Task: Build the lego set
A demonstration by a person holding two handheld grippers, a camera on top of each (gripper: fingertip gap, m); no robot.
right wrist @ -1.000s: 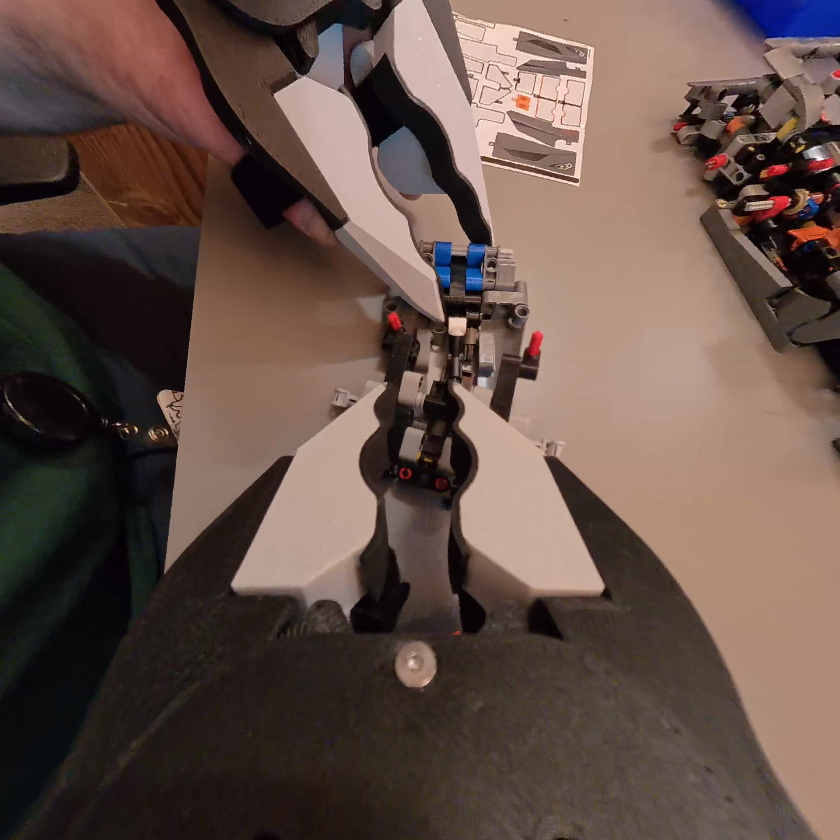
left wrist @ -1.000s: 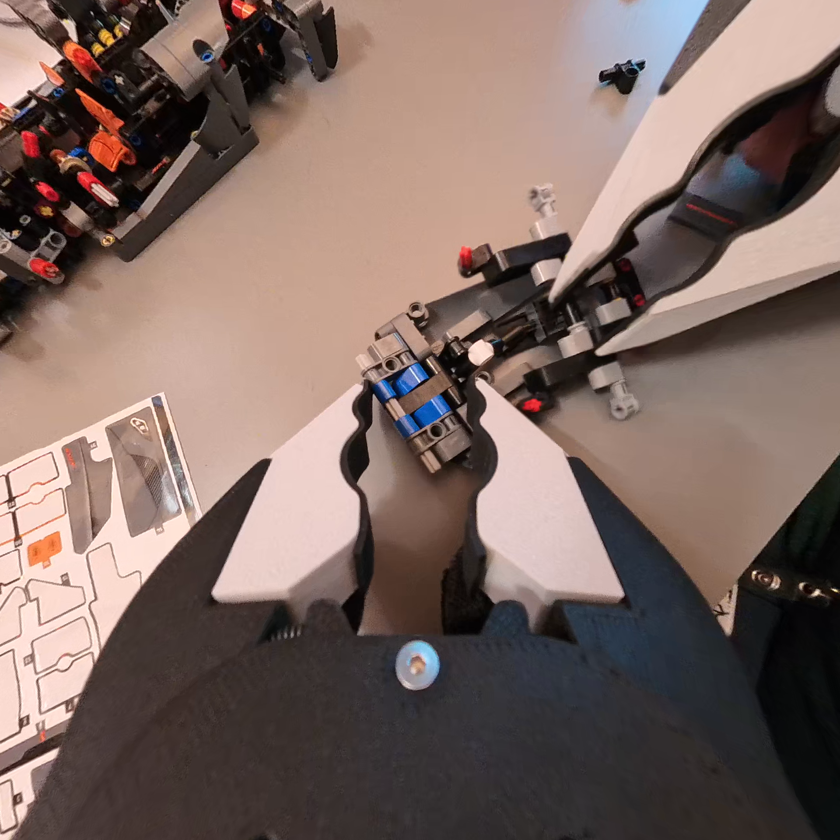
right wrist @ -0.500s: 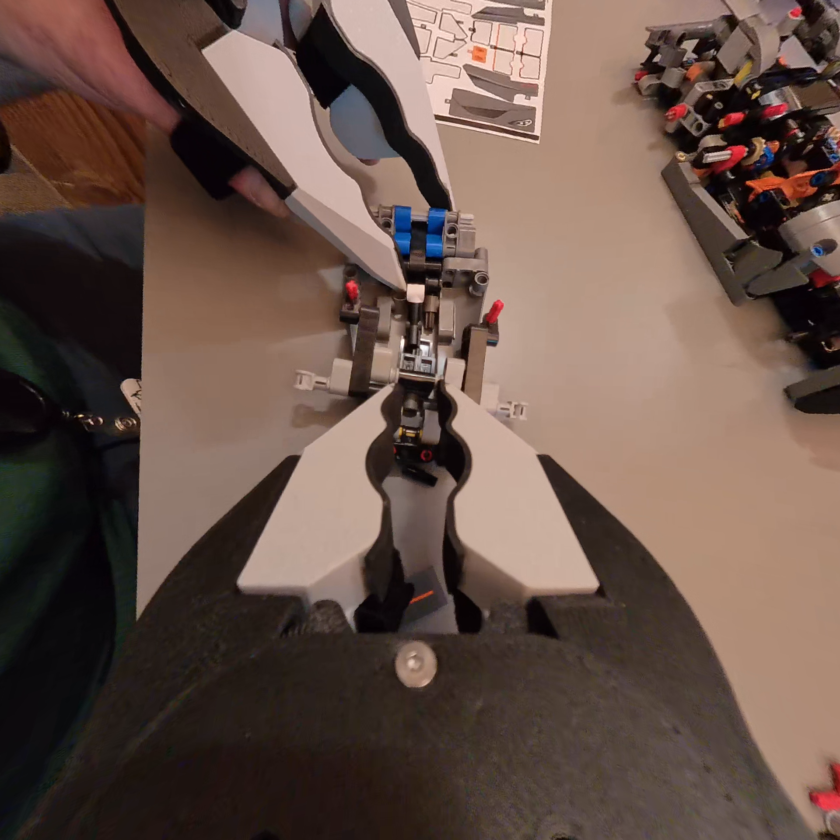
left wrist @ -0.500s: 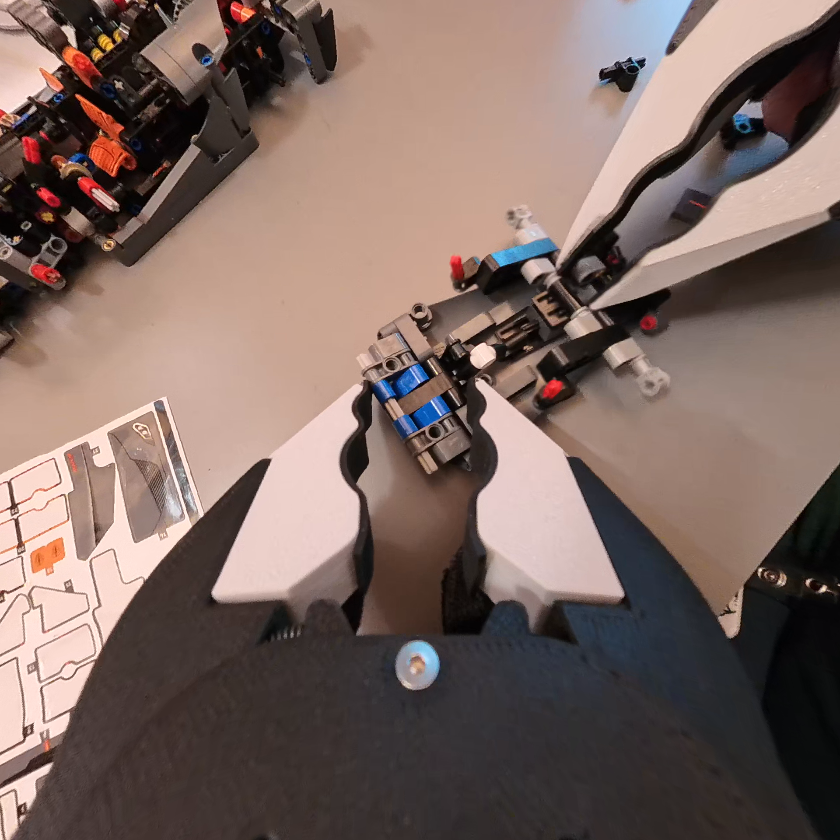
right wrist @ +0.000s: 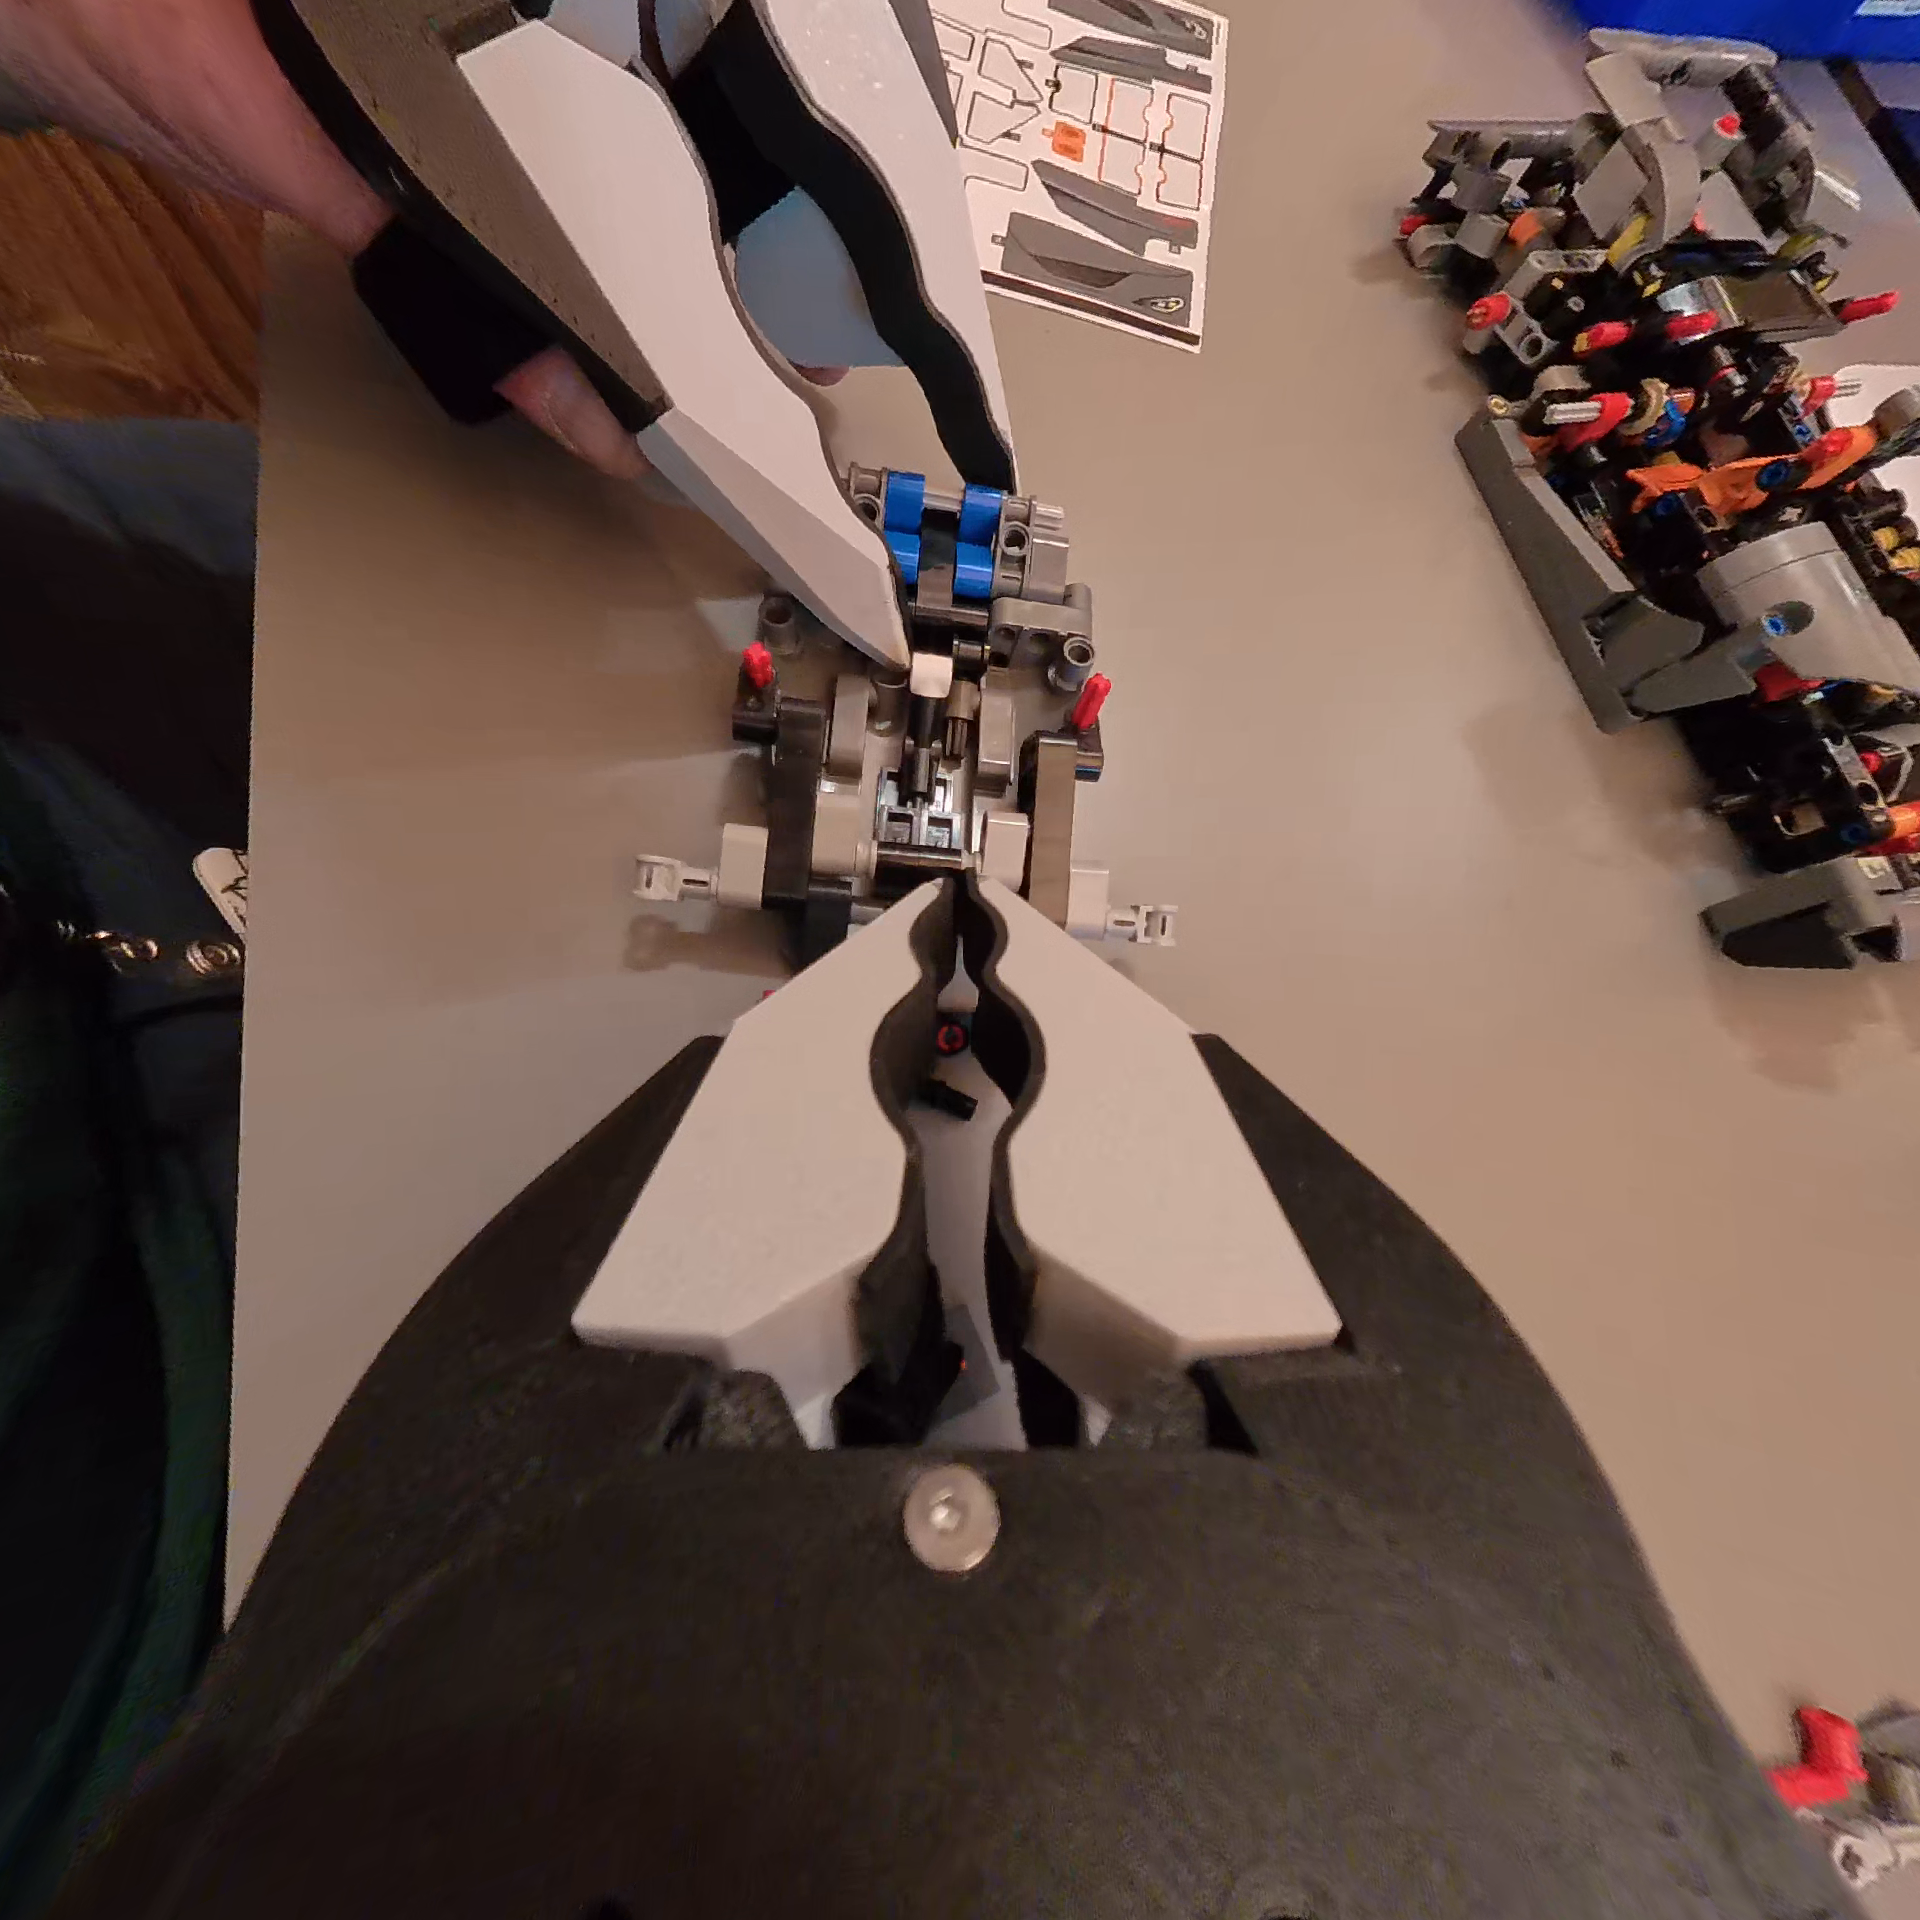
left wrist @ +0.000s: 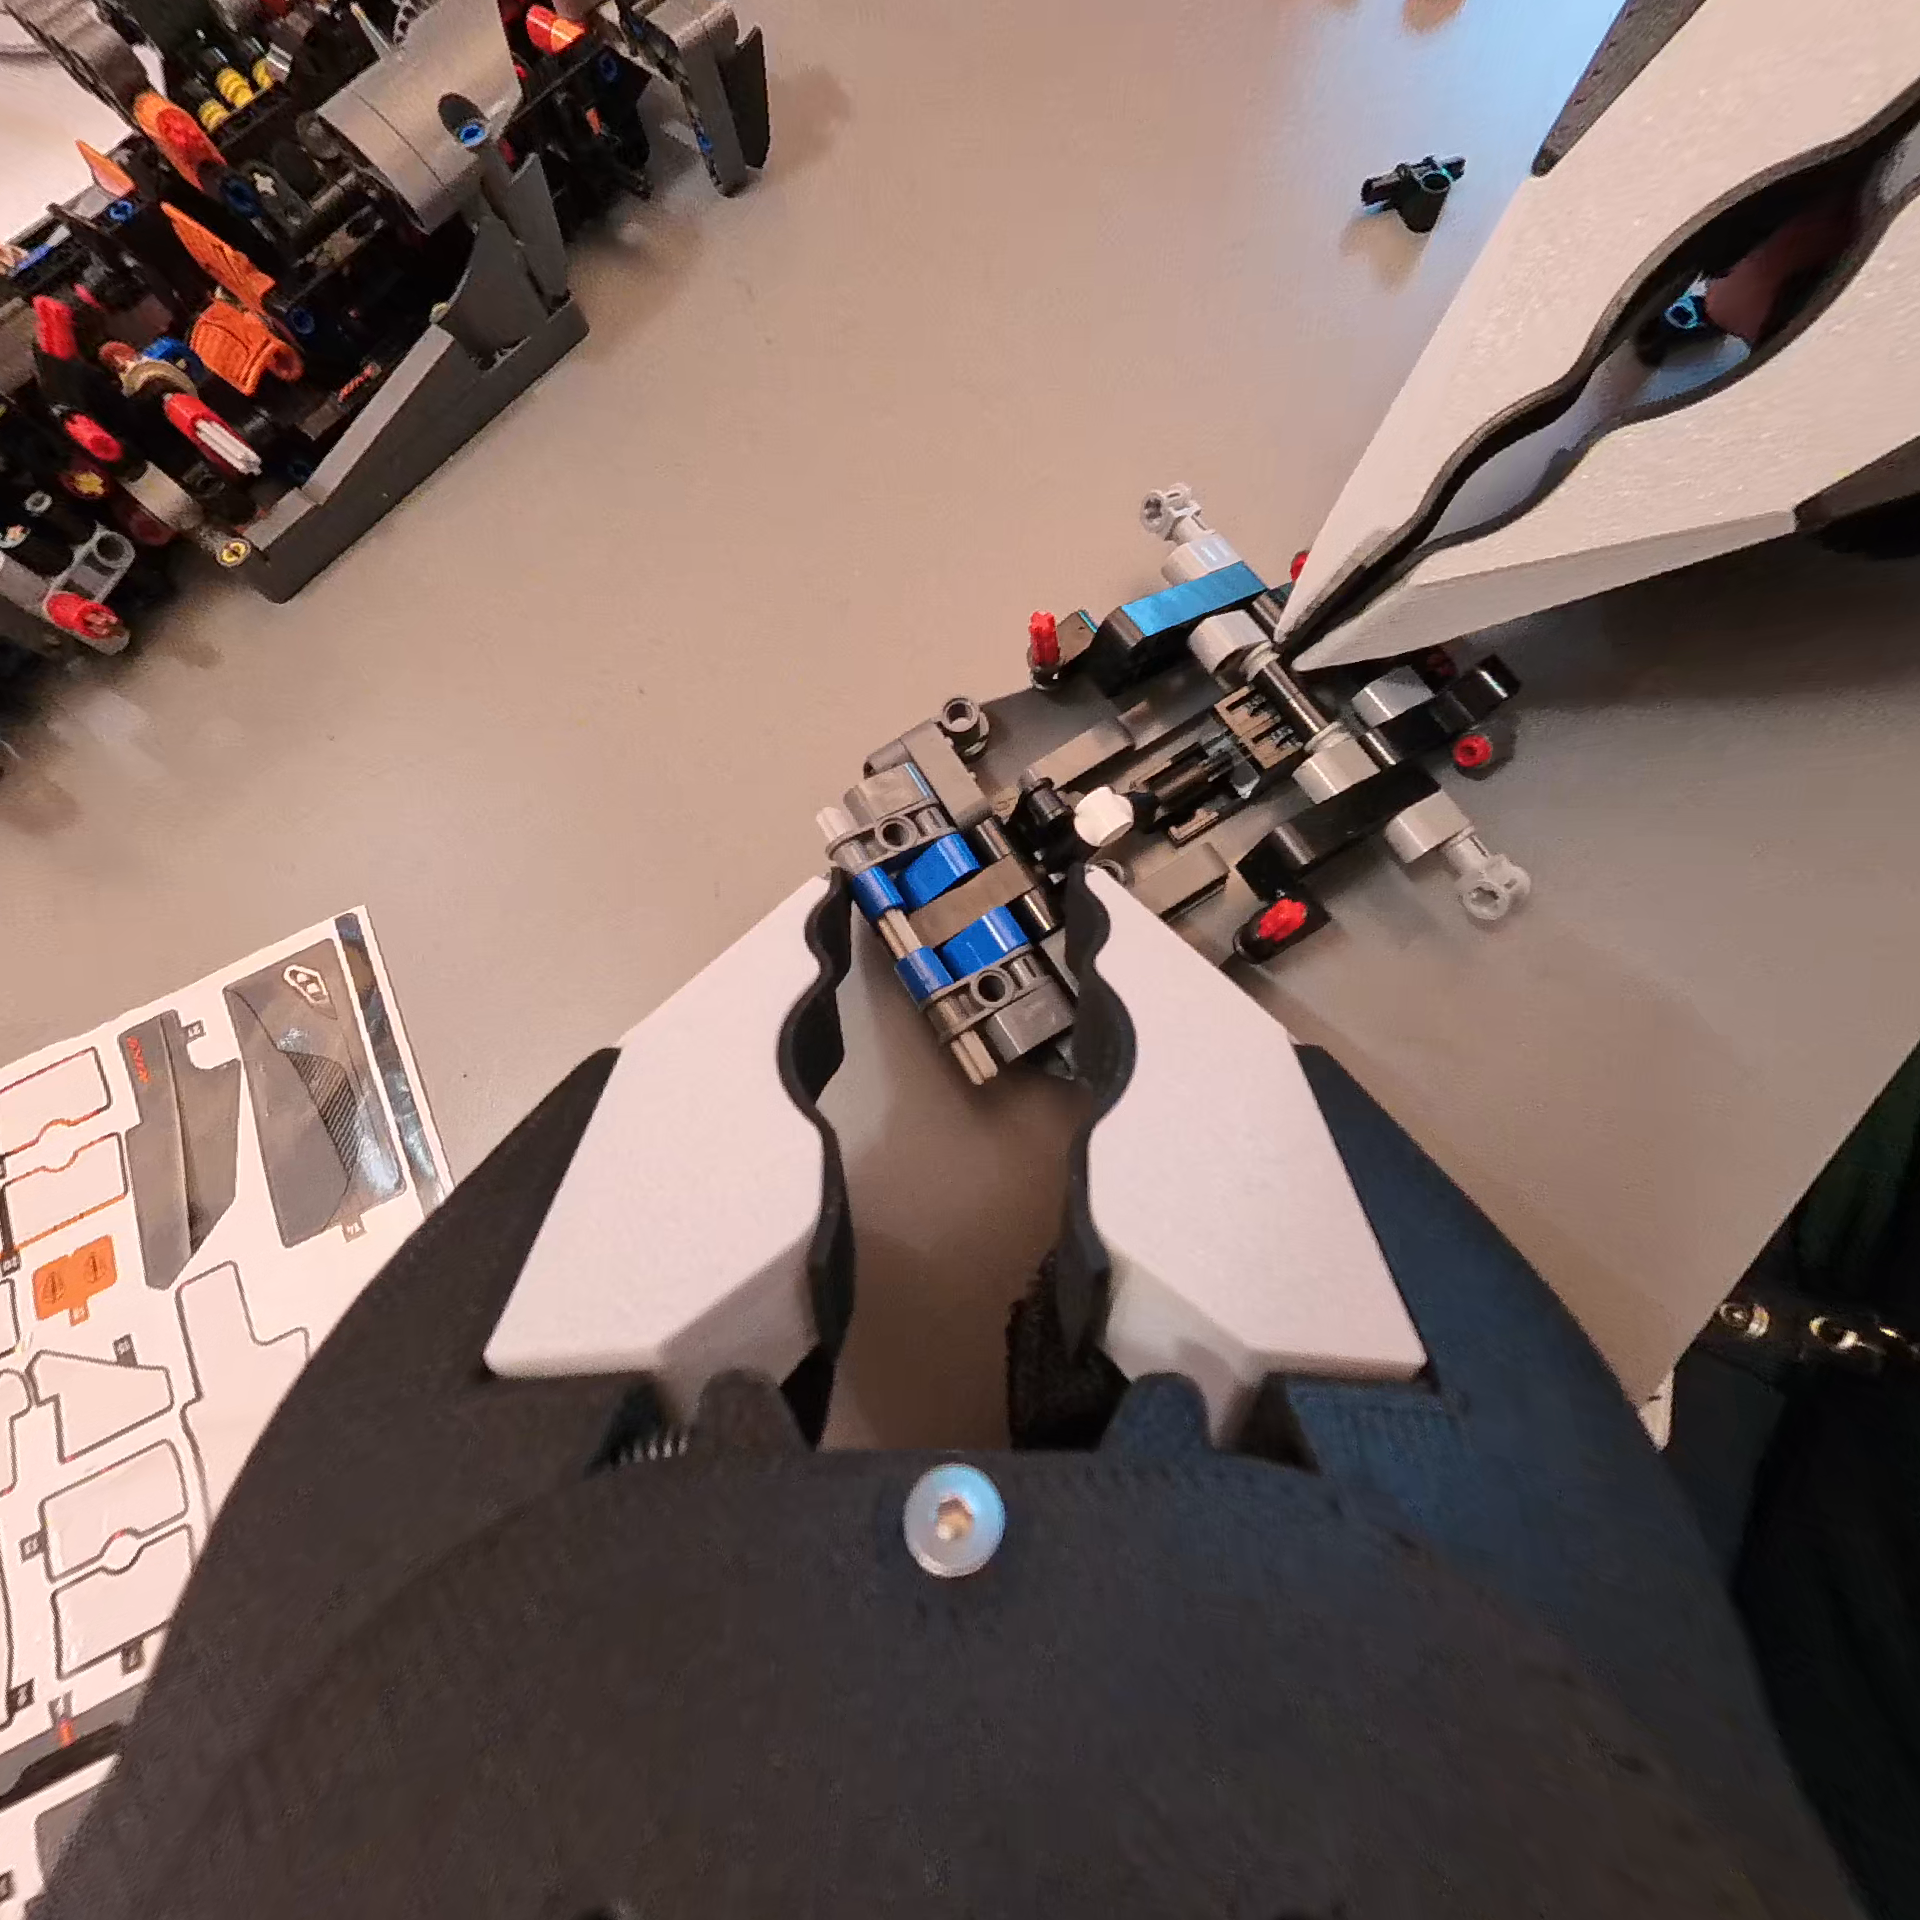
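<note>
A small lego sub-assembly (left wrist: pixel 1153 790) of grey, black and blue parts with red pins lies on the grey table. My left gripper (left wrist: pixel 956 894) is shut on its blue and grey end block (left wrist: pixel 951 930). In the right wrist view the left gripper (right wrist: pixel 951 561) comes in from the upper left, over the same blue block (right wrist: pixel 971 530). My right gripper (right wrist: pixel 958 896) is shut, its tips together at the cross axle (right wrist: pixel 914 860) on the assembly's near end. In the left wrist view the right gripper (left wrist: pixel 1290 649) touches that black axle (left wrist: pixel 1283 691).
A large, partly built lego model (left wrist: pixel 312 312) stands at the far left, and it also shows in the right wrist view (right wrist: pixel 1714 540). A sticker sheet (left wrist: pixel 156 1247) lies beside my left gripper. A small black piece (left wrist: pixel 1413 187) lies farther off. The table edge (right wrist: pixel 249 935) is near. Left tips to right tips: about 7 cm.
My right gripper has pulled back off the assembly's rear end and closed its fingers. The left gripper has kept its hold and stayed in place.
</note>
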